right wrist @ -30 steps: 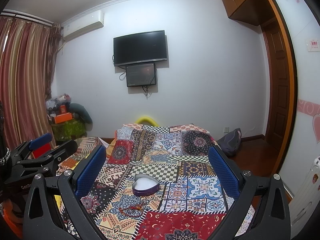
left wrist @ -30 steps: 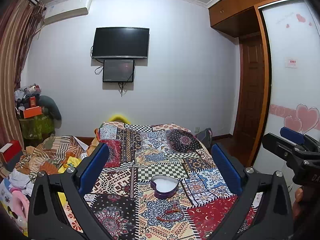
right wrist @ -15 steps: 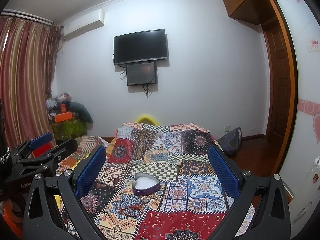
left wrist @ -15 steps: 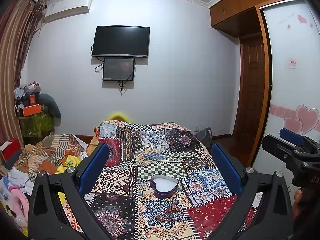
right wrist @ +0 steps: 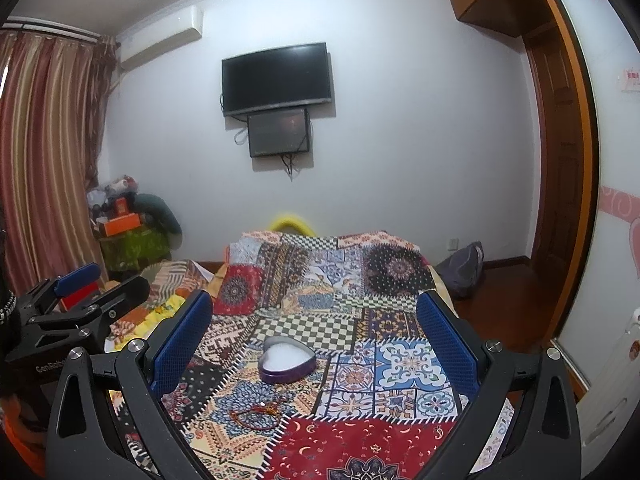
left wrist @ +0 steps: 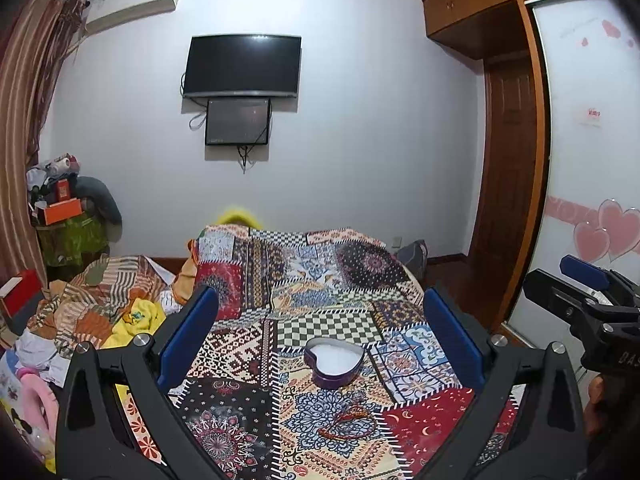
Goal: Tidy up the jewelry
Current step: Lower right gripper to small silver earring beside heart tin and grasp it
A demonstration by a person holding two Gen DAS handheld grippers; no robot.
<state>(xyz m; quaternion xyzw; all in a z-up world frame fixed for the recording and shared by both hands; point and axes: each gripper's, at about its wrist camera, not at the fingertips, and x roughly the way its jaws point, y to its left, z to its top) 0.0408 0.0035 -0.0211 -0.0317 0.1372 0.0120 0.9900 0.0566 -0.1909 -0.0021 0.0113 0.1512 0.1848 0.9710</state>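
A purple heart-shaped box (left wrist: 334, 362) with a white lining stands open on the patchwork bedspread (left wrist: 304, 280); it also shows in the right wrist view (right wrist: 286, 359). A red cord bracelet (left wrist: 347, 421) lies on the spread just in front of the box, also seen in the right wrist view (right wrist: 256, 416). My left gripper (left wrist: 320, 332) is open and empty, held above and short of both. My right gripper (right wrist: 314, 334) is open and empty too, beside the left one. Each gripper shows at the edge of the other's view.
Crumpled clothes and blankets (left wrist: 100, 312) pile up left of the bed. A cluttered stand (left wrist: 68, 224) is in the far left corner. A backpack (right wrist: 464, 268) sits on the floor right of the bed, near the wooden door (right wrist: 560, 168).
Both views have drifted slightly; the room sits a little lower in the frames. Both grippers stay open and the box and bracelet have not moved.
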